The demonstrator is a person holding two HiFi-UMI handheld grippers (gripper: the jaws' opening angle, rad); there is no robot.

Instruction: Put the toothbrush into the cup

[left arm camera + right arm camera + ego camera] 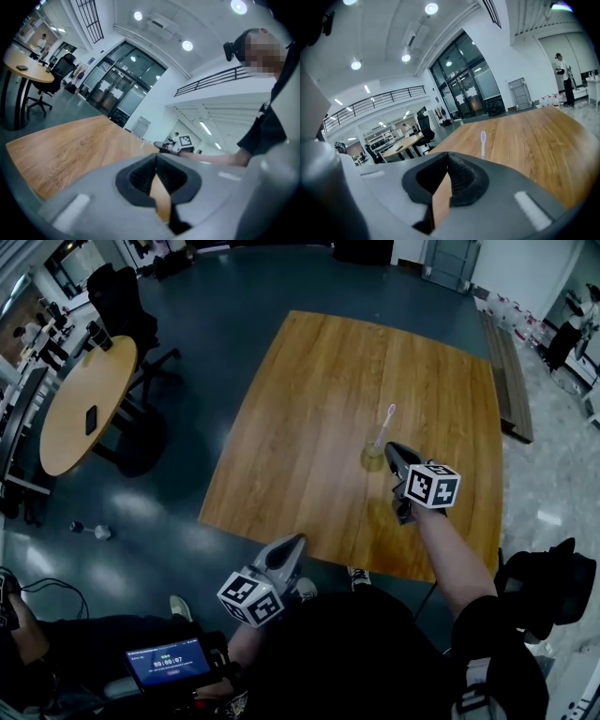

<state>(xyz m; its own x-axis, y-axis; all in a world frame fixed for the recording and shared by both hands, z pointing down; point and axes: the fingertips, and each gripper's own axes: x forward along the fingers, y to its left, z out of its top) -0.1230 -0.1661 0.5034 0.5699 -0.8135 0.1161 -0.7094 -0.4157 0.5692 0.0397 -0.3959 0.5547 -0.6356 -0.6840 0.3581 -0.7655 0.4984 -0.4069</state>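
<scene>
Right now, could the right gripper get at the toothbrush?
Probably yes: the right gripper sits beside the cup, the toothbrush stands out of it, nothing between; its shut jaws must open.

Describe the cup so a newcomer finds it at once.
Look at the wooden table; right of its middle, just ahead of the right gripper, stands a small clear cup. It alone stands there, with a pale toothbrush sticking up from it.

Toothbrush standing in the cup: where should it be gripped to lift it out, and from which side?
Grip the toothbrush on its bare stem between head and the cup rim, coming from above. It stands head-up, leaning slightly, so only that stretch is free. The right gripper, nearest, is shut and would have to open first.
</scene>
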